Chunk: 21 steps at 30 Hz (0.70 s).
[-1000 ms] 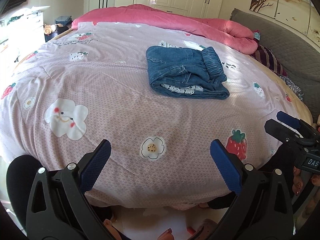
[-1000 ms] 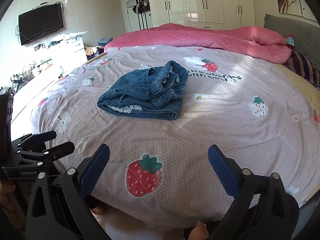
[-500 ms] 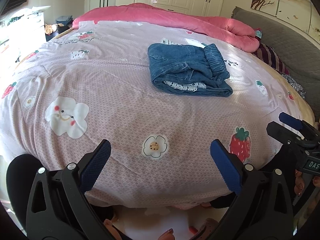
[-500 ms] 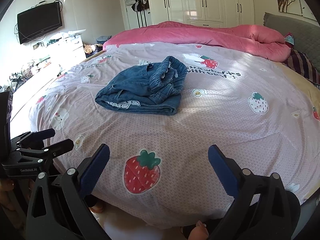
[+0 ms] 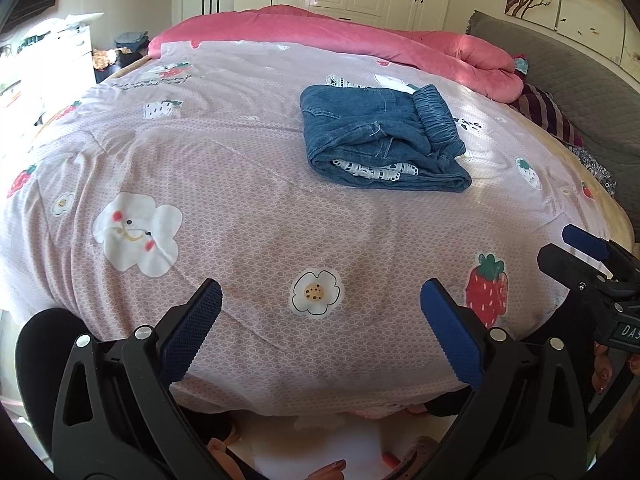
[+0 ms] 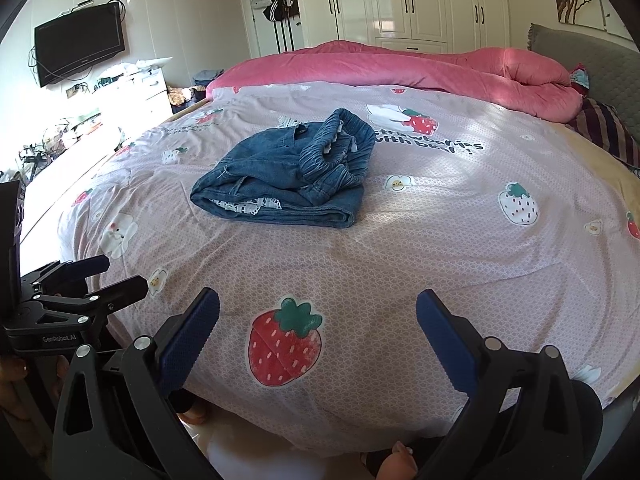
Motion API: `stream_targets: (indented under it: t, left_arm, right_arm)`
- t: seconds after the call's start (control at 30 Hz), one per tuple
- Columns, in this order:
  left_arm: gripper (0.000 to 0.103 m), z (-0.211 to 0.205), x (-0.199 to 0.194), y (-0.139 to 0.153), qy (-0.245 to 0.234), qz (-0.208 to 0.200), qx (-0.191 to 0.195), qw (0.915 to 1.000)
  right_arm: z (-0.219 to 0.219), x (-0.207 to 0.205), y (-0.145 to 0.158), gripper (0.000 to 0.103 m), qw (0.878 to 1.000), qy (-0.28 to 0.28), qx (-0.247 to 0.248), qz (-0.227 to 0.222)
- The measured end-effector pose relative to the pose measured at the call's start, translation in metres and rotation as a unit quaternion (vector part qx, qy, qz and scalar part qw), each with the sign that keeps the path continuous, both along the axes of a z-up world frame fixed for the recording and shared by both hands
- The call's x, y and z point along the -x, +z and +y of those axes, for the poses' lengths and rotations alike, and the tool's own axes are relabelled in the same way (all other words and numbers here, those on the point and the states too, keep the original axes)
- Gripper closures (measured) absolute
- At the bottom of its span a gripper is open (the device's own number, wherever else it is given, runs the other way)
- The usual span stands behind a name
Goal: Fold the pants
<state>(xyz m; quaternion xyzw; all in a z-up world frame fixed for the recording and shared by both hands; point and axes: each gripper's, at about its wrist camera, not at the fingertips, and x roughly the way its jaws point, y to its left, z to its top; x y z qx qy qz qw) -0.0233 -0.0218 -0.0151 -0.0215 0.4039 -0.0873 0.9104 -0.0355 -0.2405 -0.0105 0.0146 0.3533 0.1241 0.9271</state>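
Note:
Blue denim pants (image 5: 380, 140) with white lace trim lie folded in a compact bundle on the pink patterned bedspread (image 5: 240, 208), elastic waistband on top at the right. They also show in the right wrist view (image 6: 292, 172). My left gripper (image 5: 320, 320) is open and empty at the bed's near edge, well short of the pants. My right gripper (image 6: 318, 320) is open and empty, also at the near edge. Each gripper shows in the other's view, the right one (image 5: 588, 256) and the left one (image 6: 92, 280).
A rolled pink duvet (image 6: 400, 68) lies across the far side of the bed. A grey headboard (image 5: 580, 76) and a striped pillow (image 5: 548, 112) are at the right. White wardrobes (image 6: 408, 0), a wall TV (image 6: 78, 44) and a cluttered dresser (image 6: 132, 96) stand beyond.
Both grippers have tilted or drifted slightly, so the pants sit a little lower in both views. The pants have not moved; both grippers stay open.

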Motion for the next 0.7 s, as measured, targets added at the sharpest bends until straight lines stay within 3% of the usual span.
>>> stream_targets:
  t: [0.7]
  left_arm:
    - [0.010, -0.0011, 0.0004, 0.0034, -0.002, -0.006, -0.002, 1.0000]
  right_arm:
    - [0.0002, 0.0003, -0.0028, 0.005, 1.000, -0.003, 0.002, 0.003]
